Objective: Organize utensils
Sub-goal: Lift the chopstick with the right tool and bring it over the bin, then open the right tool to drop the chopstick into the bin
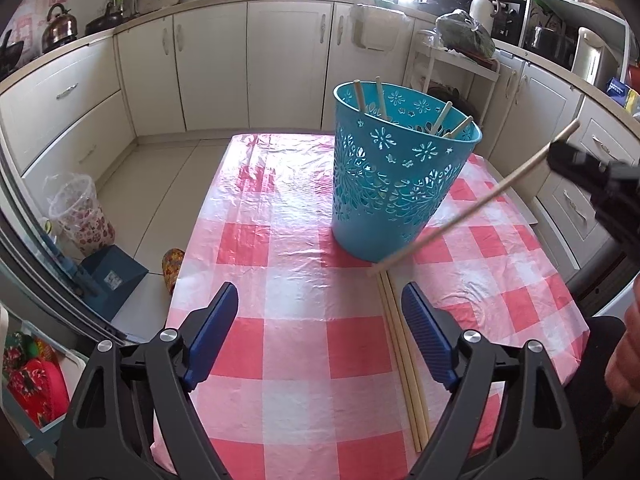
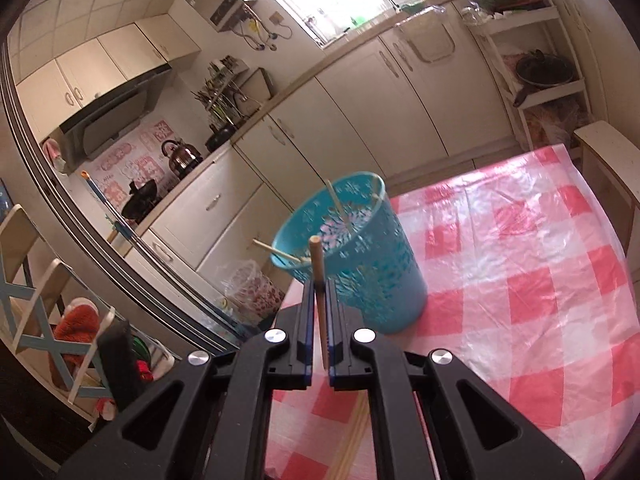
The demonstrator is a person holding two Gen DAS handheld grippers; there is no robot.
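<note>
A blue perforated basket point(image 1: 396, 184) stands on the red-checked table and holds several wooden chopsticks point(image 1: 448, 118). It also shows in the right wrist view point(image 2: 368, 276). My right gripper point(image 2: 319, 292) is shut on one wooden chopstick point(image 2: 317, 276), held in the air to the right of the basket; that chopstick point(image 1: 472, 208) slants across the left wrist view from the right gripper point(image 1: 560, 152). My left gripper point(image 1: 320, 300) is open and empty, low over the table. A few more chopsticks point(image 1: 400, 344) lie on the cloth by its right finger.
The checked tablecloth point(image 1: 280, 344) covers a small table with its left edge near a floor bin point(image 1: 80, 216). Kitchen cabinets point(image 1: 256, 60) run behind. The loose chopsticks also show below the right gripper point(image 2: 352, 440).
</note>
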